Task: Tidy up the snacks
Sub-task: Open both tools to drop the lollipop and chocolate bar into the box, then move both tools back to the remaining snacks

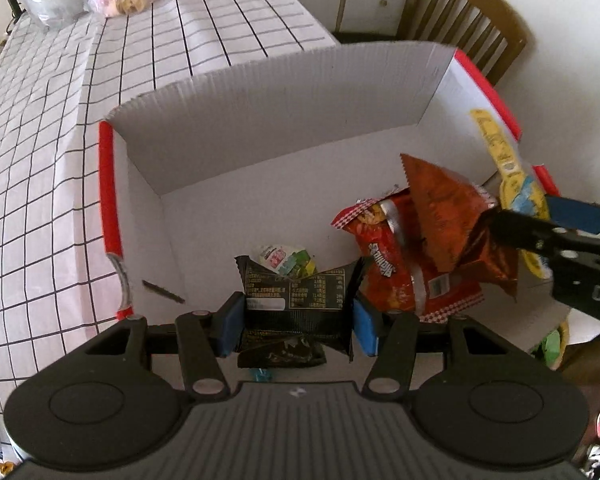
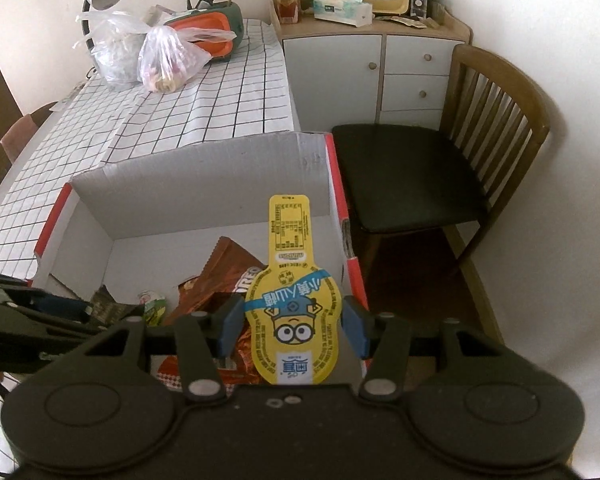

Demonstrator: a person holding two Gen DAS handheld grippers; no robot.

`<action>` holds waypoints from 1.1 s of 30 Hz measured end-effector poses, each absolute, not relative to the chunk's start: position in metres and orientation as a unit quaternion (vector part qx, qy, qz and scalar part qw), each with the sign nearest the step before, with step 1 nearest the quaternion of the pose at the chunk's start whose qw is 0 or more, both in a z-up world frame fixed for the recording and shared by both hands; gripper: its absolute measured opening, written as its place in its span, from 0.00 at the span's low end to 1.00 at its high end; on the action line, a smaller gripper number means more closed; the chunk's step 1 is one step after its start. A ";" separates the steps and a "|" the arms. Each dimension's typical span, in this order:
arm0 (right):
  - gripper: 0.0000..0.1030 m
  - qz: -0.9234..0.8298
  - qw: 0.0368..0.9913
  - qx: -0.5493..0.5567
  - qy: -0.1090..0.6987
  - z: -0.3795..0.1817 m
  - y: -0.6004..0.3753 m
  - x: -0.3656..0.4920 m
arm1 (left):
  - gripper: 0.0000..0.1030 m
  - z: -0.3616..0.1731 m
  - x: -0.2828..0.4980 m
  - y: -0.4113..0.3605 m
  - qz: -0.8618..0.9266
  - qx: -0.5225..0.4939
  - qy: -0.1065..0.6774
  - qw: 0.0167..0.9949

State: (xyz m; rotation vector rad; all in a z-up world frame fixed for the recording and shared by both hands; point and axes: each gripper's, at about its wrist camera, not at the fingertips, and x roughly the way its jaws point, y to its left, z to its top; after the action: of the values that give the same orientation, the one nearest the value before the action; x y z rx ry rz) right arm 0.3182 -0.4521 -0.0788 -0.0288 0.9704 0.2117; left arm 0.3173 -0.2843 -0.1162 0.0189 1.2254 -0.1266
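My left gripper (image 1: 294, 326) pinches a black foil snack packet (image 1: 296, 312) above the white, red-edged cardboard box (image 1: 260, 92). My right gripper (image 2: 294, 330) clamps a yellow cartoon-printed pouch (image 2: 294, 300), apparently just inside the box's right wall.

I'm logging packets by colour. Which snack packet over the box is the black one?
The black packet clamped in the left gripper, printed with a nutrition table. The right gripper holds a yellow cartoon packet; those lying in the box are red and brown.
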 end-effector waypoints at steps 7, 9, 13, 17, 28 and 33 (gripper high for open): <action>0.54 0.109 0.876 -0.010 0.470 -0.079 -0.455 0.317 | 0.55 -0.130 0.323 -0.283 -0.051 -0.003 0.589 0.806; 0.55 0.112 0.876 -0.009 0.470 -0.078 -0.456 0.316 | 0.55 -0.131 0.324 -0.283 -0.052 -0.006 0.588 0.807; 0.59 0.117 0.877 -0.006 0.466 -0.075 -0.457 0.312 | 0.55 -0.128 0.321 -0.280 -0.054 -0.014 0.584 0.810; 0.63 0.122 0.879 -0.002 0.461 -0.069 -0.460 0.306 | 0.55 -0.120 0.312 -0.277 -0.057 -0.021 0.575 0.816; 0.76 0.147 0.886 0.010 0.439 -0.048 -0.459 0.285 | 0.61 -0.084 0.287 -0.271 -0.054 -0.034 0.533 0.844; 0.79 0.168 0.889 0.017 0.427 -0.037 -0.454 0.275 | 0.63 -0.066 0.275 -0.264 -0.052 -0.041 0.509 0.858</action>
State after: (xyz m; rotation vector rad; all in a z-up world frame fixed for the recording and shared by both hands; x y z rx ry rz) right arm 0.2751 -0.4543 -0.0372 0.0355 0.8865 0.3487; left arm 0.2747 -0.2639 -0.0658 -0.0851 1.0690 -0.1083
